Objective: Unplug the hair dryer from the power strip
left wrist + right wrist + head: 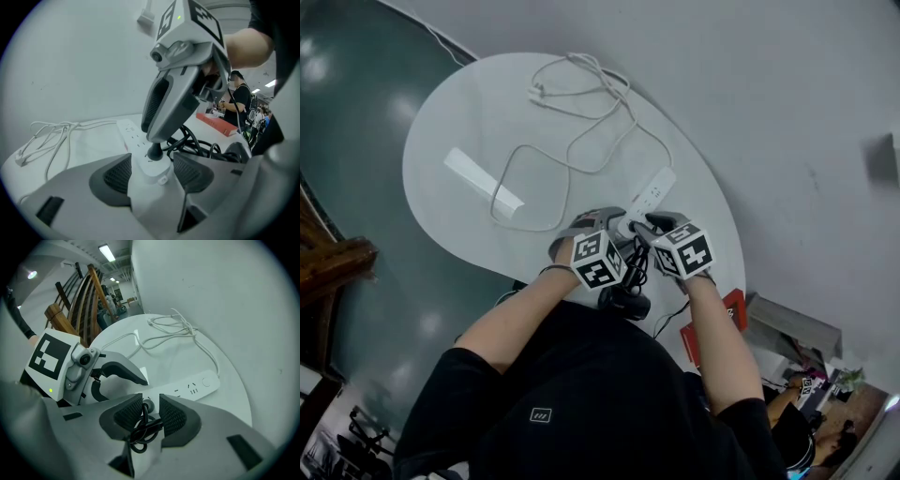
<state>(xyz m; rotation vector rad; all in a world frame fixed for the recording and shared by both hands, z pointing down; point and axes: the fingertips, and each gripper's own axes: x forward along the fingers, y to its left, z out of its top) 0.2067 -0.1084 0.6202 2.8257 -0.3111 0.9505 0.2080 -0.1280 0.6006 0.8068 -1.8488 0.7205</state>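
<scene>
White round table (441, 131), flat white box (483, 184) on it, red box (735, 307) at edge

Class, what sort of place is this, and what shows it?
Probably a large indoor workroom or lab: fluorescent ceiling strip lights, brown wooden frames stacked behind, and a round white table bearing a white plastic power strip.

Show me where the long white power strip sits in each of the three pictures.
Head view: the long white plastic power strip lies right of centre on the round white table.
Left gripper view: lower centre, its near end between the left tongs.
Right gripper view: right of centre, just above the right tongs.
Shared landmark: the loose loops of white cable.
</scene>
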